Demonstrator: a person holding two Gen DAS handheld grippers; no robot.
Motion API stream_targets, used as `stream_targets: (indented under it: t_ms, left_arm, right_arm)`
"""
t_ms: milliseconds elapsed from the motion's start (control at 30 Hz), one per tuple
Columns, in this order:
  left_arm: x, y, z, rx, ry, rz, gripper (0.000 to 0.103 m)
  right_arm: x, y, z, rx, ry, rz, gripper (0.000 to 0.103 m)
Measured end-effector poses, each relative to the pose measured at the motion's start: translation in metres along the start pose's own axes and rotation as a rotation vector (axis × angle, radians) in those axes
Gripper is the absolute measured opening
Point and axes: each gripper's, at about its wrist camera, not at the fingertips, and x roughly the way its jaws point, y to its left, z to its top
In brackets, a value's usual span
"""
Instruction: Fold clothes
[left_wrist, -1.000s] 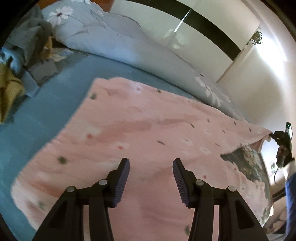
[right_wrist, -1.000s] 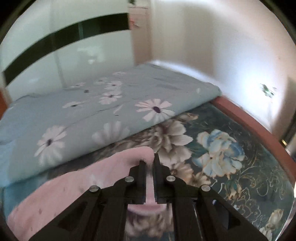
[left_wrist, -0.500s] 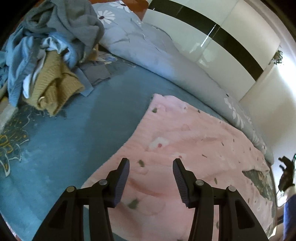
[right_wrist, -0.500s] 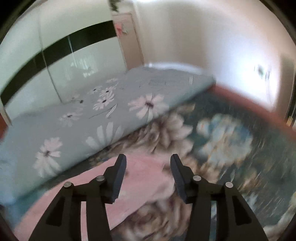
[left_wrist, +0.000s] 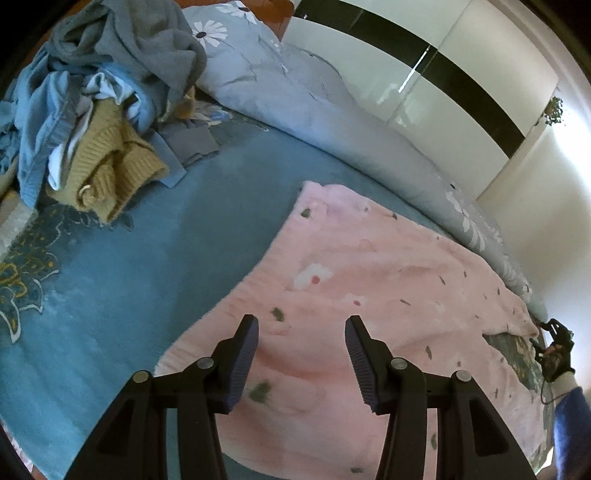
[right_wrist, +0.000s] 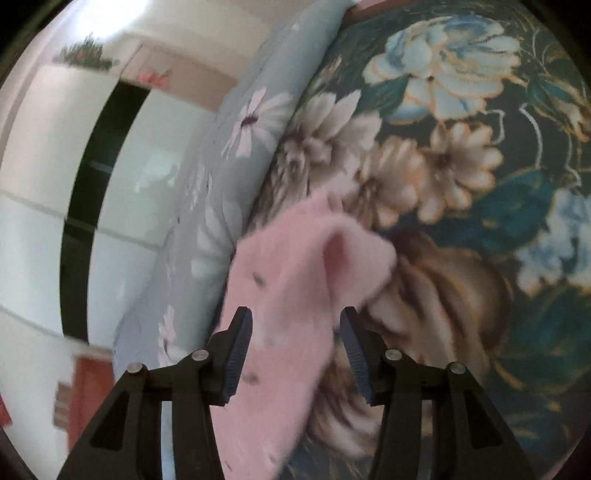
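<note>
Mostly flat, fuzzy pink garment (left_wrist: 369, 288), rumpled corner (right_wrist: 332, 236)

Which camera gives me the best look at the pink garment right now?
The left wrist view: the pink garment lies spread across the bed, most of it visible. The right wrist view shows only one blurred corner of it.

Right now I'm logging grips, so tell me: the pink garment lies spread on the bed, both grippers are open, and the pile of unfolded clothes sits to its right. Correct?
Not quite. In the left wrist view the pile of clothes sits to the left of the pink garment, not the right. The rest holds: the garment lies spread on the bed, and the left gripper and right gripper are both open.
</note>
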Motion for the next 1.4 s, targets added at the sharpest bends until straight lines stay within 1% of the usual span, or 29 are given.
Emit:
stream_targets:
  t_ms: [100,133,200,267,300,367,400,500,567,600,700,800,833,1000,1100,1233,1300,1400]
  left_arm:
    - [0.004,0.005,0.002,-0.006,0.003,0.018,0.053]
    - [0.006,0.006,0.002,-0.005,0.007,0.025,0.053]
    - [0.009,0.007,0.002,-0.001,0.014,0.037,0.053]
    - [0.009,0.006,0.002,0.005,0.017,0.043,0.053]
    - [0.010,0.005,0.002,0.009,0.019,0.046,0.053]
    - [0.009,0.003,0.003,0.014,0.014,0.050,0.053]
    - [0.009,0.001,0.003,0.014,0.011,0.048,0.053]
    - [0.011,-0.005,0.000,0.002,0.008,0.024,0.053]
    - [0.012,-0.010,-0.003,-0.002,0.011,0.010,0.053]
    - [0.012,-0.012,-0.004,-0.002,0.013,0.006,0.053]
    - [0.012,-0.018,-0.006,-0.003,0.019,-0.005,0.053]
    - [0.013,-0.024,-0.008,-0.003,0.025,-0.016,0.053]
    - [0.013,-0.026,-0.008,-0.003,0.027,-0.020,0.053]
    - [0.011,-0.030,-0.009,0.002,0.029,-0.027,0.053]
    - [0.008,-0.026,-0.009,0.000,0.020,-0.018,0.053]
    - [0.007,-0.016,-0.013,-0.028,0.018,-0.014,0.053]
    - [0.006,-0.013,-0.014,-0.034,0.019,-0.013,0.053]
    - [0.002,-0.014,-0.013,-0.026,0.020,-0.005,0.053]
  right_arm:
    - [0.013,0.002,0.007,0.034,-0.036,-0.007,0.051]
    - [0.016,0.004,0.009,0.030,-0.040,-0.018,0.048]
    - [0.019,0.008,0.011,0.011,-0.049,-0.057,0.006]
    - [0.021,0.013,0.013,-0.009,-0.058,-0.094,0.006]
    - [0.020,0.022,0.013,-0.030,-0.081,-0.082,0.006]
    - [0.020,0.064,0.007,-0.191,-0.093,-0.060,0.006]
    - [0.022,0.103,-0.009,-0.384,-0.080,-0.045,0.006]
    - [0.018,0.182,-0.092,-0.918,-0.022,0.018,0.006]
    - [0.017,0.200,-0.160,-1.137,0.108,0.137,0.006]
    - [0.020,0.199,-0.197,-1.216,0.192,0.173,0.006]
    - [0.034,0.185,-0.264,-1.380,0.338,0.162,0.006]
    - [0.046,0.177,-0.286,-1.427,0.378,0.131,0.006]
    - [0.049,0.179,-0.280,-1.394,0.378,0.124,0.006]
    - [0.032,0.204,-0.212,-1.229,0.257,0.142,0.006]
    - [-0.011,0.204,-0.140,-1.092,0.058,0.150,0.006]
    - [-0.058,0.139,-0.047,-0.895,-0.222,-0.055,0.006]
    - [-0.048,0.098,-0.021,-0.812,-0.183,-0.188,0.006]
    - [-0.029,0.049,-0.008,-0.729,-0.145,-0.319,0.006]
